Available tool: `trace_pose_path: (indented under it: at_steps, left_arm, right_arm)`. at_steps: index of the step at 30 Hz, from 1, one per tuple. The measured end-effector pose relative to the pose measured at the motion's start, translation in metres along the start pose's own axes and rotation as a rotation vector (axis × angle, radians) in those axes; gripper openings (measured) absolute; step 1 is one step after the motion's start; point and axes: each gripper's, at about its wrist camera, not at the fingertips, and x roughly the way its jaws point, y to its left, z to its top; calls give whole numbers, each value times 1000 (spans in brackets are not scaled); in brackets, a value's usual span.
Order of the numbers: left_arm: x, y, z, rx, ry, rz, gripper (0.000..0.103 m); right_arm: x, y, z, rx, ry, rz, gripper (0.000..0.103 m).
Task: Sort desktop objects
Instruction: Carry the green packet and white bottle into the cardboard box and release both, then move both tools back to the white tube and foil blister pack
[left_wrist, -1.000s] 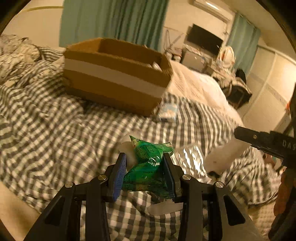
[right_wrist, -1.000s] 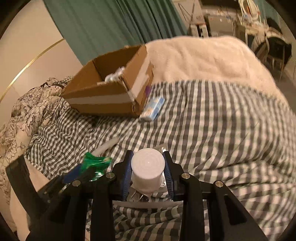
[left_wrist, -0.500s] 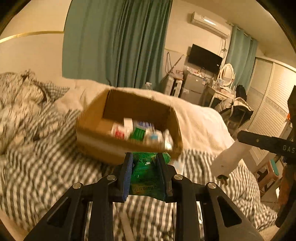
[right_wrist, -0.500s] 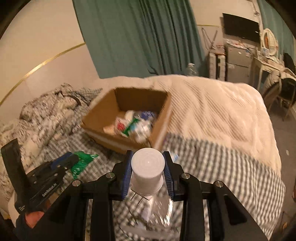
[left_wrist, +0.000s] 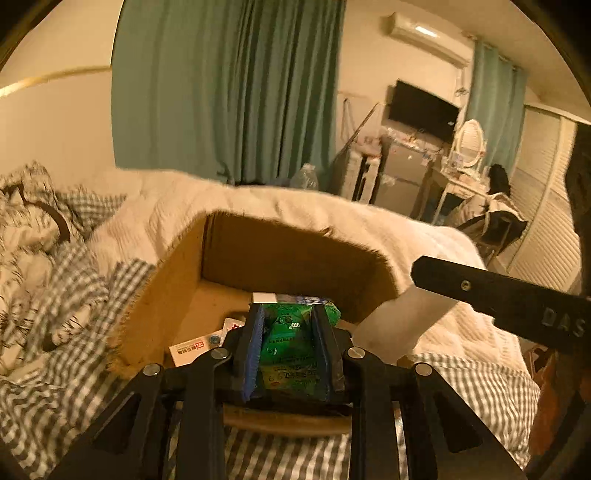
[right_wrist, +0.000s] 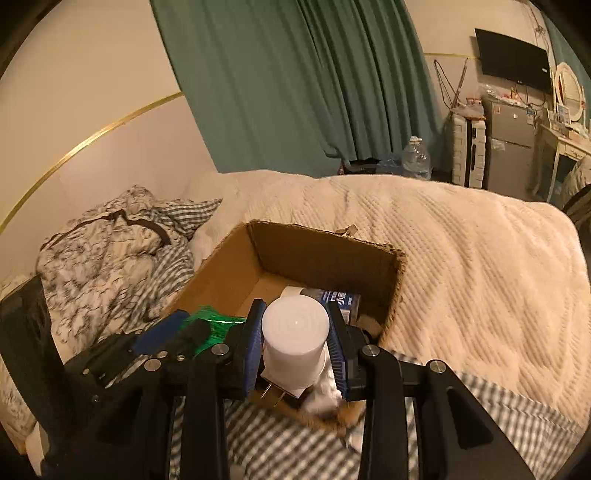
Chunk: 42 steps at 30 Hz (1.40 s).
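My left gripper (left_wrist: 288, 350) is shut on a green foil packet (left_wrist: 290, 345) and holds it over the near edge of an open cardboard box (left_wrist: 295, 254). My right gripper (right_wrist: 295, 350) is shut on a white cylinder with plug prongs (right_wrist: 294, 339), also over the box's (right_wrist: 325, 254) near edge. The left gripper with the green packet (right_wrist: 214, 328) shows at the left of the right wrist view. The right gripper's finger (left_wrist: 495, 299) and the white cylinder (left_wrist: 402, 317) cross the right of the left wrist view. Small boxes lie inside the box (left_wrist: 199, 345).
The box sits on a bed with a grey checked cover (left_wrist: 74, 295) and a cream blanket (right_wrist: 461, 258). Crumpled bedding (right_wrist: 103, 240) lies to the left. Green curtains, a wall, a fridge and a TV stand behind the bed.
Both grippers have risen and moved forward with their objects, from low over the checked cover to over the box's near edge. The box now looks larger and its inside shows.
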Motion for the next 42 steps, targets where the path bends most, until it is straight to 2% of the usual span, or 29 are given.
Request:
trace_pose_path:
  at_steps: [1,2,3,5,10,15,22,28,33,38,42]
  left_arm:
    - [7,1,-1,-1,17,15,40]
    - [13,3,-2,0,28,36,58]
    - [15,5,-4,3,28,54,72]
    - [11,9,-10,7,11,59,84]
    - [-18,15,-18,-11,20,49,85]
    - [-77,10,-31,-2,24,88,85]
    - [-147,2,-72,-13,42,98,85]
    - [-167,-1,-118,-38,52,107,85]
    - [-150,-7,-165,-34,105,122,85]
    - [-117,-10,-217,-54,146,118,85]
    - [-96,-16,-247,-39,155,131,85]
  right_arm:
    - [5,-4,-1,11,3,-5,41]
    - [8,-7,-2,26,-6,-10,59]
    - [7,-12,-4,39,-23,-7,66]
    - [5,-21,-7,46,-25,-9,67]
    - [-21,-40,-25,68,3,-47,67]
    - [-72,-42,-48,27,23,-103,67]
    - [-151,-33,-94,-12,32,-144,67]
    - [-187,-28,-133,-9,41,-165,67]
    - [-182,-22,-170,-49,75,-158,67]
    - [-151,-27,-211,-74,103,-174,67]
    - [-107,-42,-239,-49,205,-168,67]
